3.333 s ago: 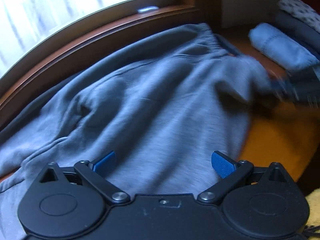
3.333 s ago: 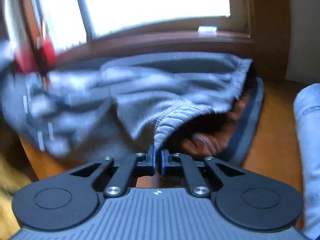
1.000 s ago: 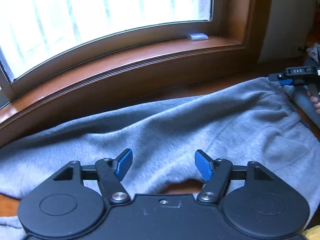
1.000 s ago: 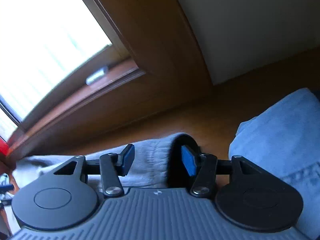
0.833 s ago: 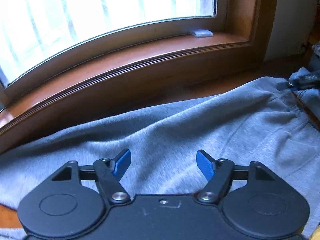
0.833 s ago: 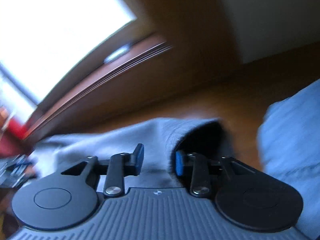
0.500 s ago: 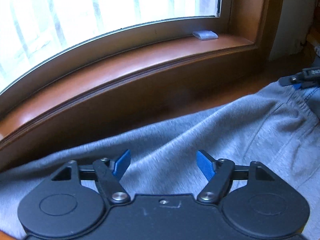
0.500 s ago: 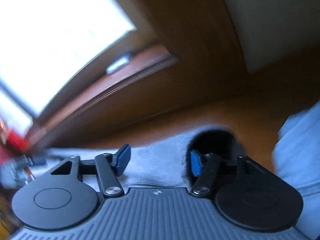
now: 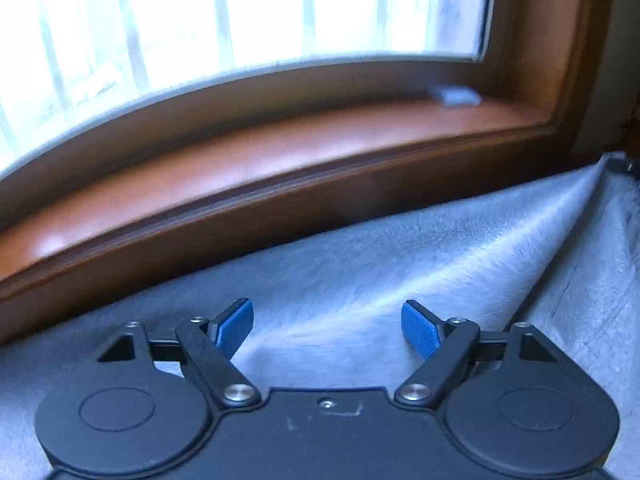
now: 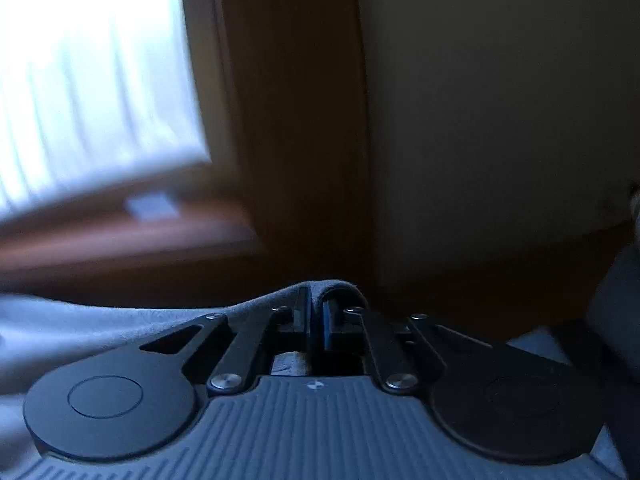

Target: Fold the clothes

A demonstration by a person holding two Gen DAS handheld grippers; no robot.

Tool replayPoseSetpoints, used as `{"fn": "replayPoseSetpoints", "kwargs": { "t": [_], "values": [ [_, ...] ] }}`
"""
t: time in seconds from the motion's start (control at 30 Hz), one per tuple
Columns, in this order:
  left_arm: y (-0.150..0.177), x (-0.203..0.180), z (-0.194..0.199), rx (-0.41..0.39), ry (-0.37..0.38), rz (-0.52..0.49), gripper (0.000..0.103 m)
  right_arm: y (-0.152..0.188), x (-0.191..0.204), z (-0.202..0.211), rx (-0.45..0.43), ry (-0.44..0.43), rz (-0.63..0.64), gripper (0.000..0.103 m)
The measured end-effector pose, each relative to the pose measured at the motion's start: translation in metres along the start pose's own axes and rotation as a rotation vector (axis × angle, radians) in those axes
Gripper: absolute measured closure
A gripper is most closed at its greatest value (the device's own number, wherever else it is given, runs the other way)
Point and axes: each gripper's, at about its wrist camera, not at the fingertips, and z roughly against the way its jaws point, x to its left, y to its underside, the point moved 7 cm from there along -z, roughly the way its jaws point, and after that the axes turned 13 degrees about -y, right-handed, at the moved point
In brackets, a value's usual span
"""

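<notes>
R gripper (image 10: 316,316) has its jaws pinched tight on a folded edge of the grey sweatpants (image 9: 360,264), cloth trailing off toward 9 o'clock, while L gripper (image 9: 327,326) hovers over the spread fabor w/ jaws wide & opening, nothing clamped, wooden windowsill (image 9: 280,148) at 12 o'clock.

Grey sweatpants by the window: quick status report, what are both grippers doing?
Right gripper shut on grey sweatpants edge, lifting it. Left gripper opening over the fabric, holding nothing. Nothing in the way.
</notes>
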Motion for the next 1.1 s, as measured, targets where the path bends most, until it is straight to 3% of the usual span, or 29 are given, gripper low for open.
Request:
{"fn": "replayPoseSetpoints", "kwargs": {
  "t": [0.13,0.23,0.3,0.37,0.43,0.5,0.57,0.6,0.67,0.77,0.9,1.0,1.03,1.1],
  "values": [
    [0.005,-0.012,-0.017,0.003,-0.054,-0.08,0.024,0.027,-0.015,-0.037,0.145,0.071,-0.075,0.089],
    [0.011,-0.014,-0.026,0.008,-0.101,-0.14,0.024,0.021,-0.011,-0.021,0.166,0.099,-0.07,0.075],
    [0.014,-0.01,-0.035,0.02,-0.127,-0.127,0.017,0.013,-0.004,0.004,0.145,0.15,-0.038,0.041],
    [0.014,-0.002,-0.039,0.025,-0.127,-0.078,0.016,0.006,0.01,0.031,0.088,0.207,0.017,0.036],
    [0.014,0.004,-0.041,0.033,-0.136,-0.039,0.016,0.003,0.025,0.06,0.042,0.207,0.048,0.036],
    [0.015,0.007,-0.038,0.038,-0.152,-0.02,0.016,0.012,0.047,0.078,0.042,0.107,0.016,0.036],
    [0.017,0.009,-0.028,0.031,-0.168,-0.021,0.018,0.033,0.079,0.088,0.111,-0.06,-0.01,0.036],
    [0.019,0.01,-0.021,0.023,-0.171,-0.028,0.018,0.03,0.102,0.073,0.151,-0.137,0.002,0.036],
    [0.024,0.012,-0.006,0.01,-0.178,-0.041,0.018,0.053,0.142,0.081,0.204,-0.249,0.101,0.036],
    [0.034,0.02,0.012,0.012,-0.204,-0.062,0.017,0.076,0.198,0.089,0.227,-0.362,0.434,0.036],
    [0.052,0.026,0.018,0.043,-0.272,-0.105,0.017,0.089,0.238,0.076,0.324,-0.53,0.585,0.036],
    [0.063,0.032,0.008,0.074,-0.299,-0.129,0.015,0.091,0.253,0.052,0.377,-0.593,0.603,0.037],
    [0.066,0.035,0.006,0.077,-0.303,-0.124,0.014,0.094,0.254,0.044,0.435,-0.616,0.603,0.041],
    [0.069,0.041,0.008,0.084,-0.306,-0.095,0.013,0.101,0.256,0.042,0.549,-0.685,0.603,0.078]
  ]
}}
